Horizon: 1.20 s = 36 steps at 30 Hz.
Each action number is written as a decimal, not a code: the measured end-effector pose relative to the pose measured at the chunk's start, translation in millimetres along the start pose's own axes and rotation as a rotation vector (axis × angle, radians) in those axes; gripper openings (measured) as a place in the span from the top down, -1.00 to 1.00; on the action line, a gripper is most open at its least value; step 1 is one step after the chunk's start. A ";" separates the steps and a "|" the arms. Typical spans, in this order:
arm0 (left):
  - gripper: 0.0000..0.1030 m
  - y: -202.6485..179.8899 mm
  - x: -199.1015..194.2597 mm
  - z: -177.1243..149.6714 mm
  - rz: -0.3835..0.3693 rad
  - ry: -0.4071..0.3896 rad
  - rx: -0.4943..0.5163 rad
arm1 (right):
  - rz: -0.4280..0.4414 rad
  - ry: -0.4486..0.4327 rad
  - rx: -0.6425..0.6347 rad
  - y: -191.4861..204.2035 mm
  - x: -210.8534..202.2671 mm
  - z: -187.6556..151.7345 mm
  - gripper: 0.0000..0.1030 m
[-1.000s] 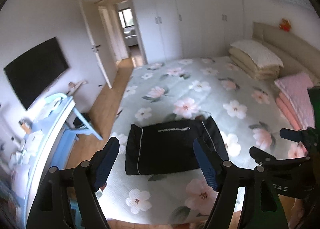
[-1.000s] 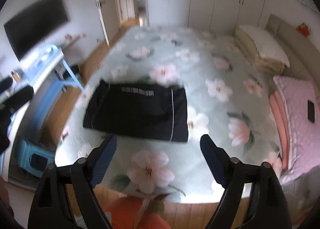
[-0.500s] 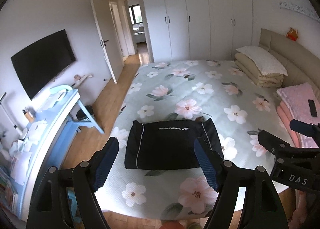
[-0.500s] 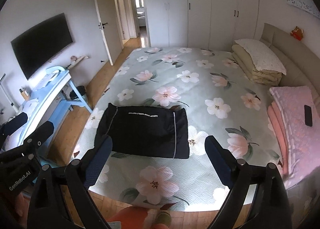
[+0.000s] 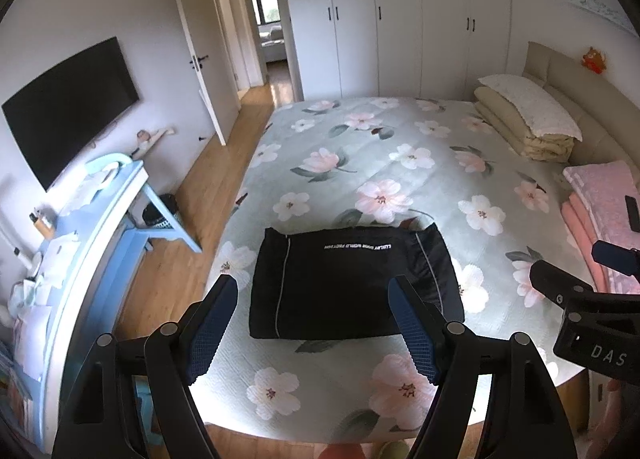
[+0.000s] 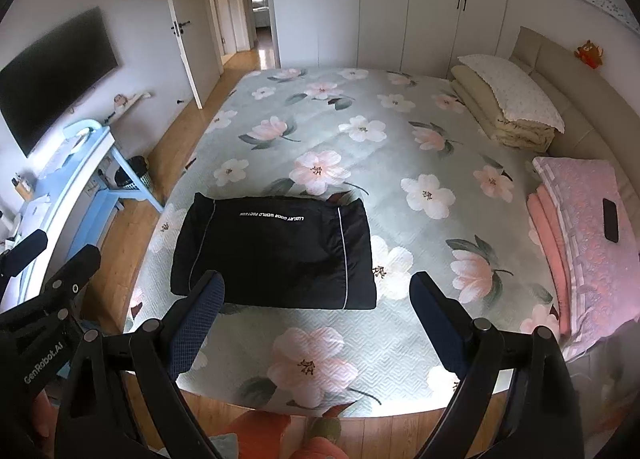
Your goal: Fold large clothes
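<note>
A black garment lies folded into a flat rectangle near the foot of the bed, with thin white piping and a line of white text; it also shows in the right wrist view. My left gripper is open and empty, held high above the bed's near edge. My right gripper is open and empty, also held high, to the right of the left one. Neither touches the garment.
The bed has a pale green floral cover. Beige folded bedding lies by the headboard; pink blankets with a black phone lie at right. A blue desk and wall TV stand left.
Both grippers have risen and pulled back from the bed, so the garment looks smaller and farther. Both stayed open. The garment has not moved.
</note>
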<state>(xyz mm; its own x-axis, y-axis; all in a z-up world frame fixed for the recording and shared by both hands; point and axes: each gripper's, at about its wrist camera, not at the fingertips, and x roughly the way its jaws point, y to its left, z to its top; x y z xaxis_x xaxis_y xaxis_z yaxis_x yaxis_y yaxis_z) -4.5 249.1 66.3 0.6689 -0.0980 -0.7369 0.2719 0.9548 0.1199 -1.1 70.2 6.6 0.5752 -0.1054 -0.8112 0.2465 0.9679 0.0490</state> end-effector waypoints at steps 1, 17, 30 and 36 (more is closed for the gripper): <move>-0.53 2.8 6.4 1.8 -0.007 0.010 0.000 | -0.003 0.007 -0.001 2.7 4.2 1.6 -0.83; -0.53 24.8 59.6 17.8 -0.034 0.084 0.013 | -0.023 0.099 0.001 34.1 52.7 18.8 -0.83; -0.53 23.4 76.2 25.4 -0.044 0.099 0.019 | -0.036 0.138 0.009 34.9 69.4 28.5 -0.83; -0.53 22.1 81.3 27.4 -0.052 0.109 0.024 | -0.033 0.142 0.011 34.1 70.1 29.2 -0.83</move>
<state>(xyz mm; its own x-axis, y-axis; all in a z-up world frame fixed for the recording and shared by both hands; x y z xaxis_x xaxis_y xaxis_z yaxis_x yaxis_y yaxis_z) 74.9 254.5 27.3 0.5745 -0.1148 -0.8104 0.3220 0.9420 0.0948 70.4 89.2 -31.6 0.4507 -0.1035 -0.8867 0.2723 0.9619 0.0261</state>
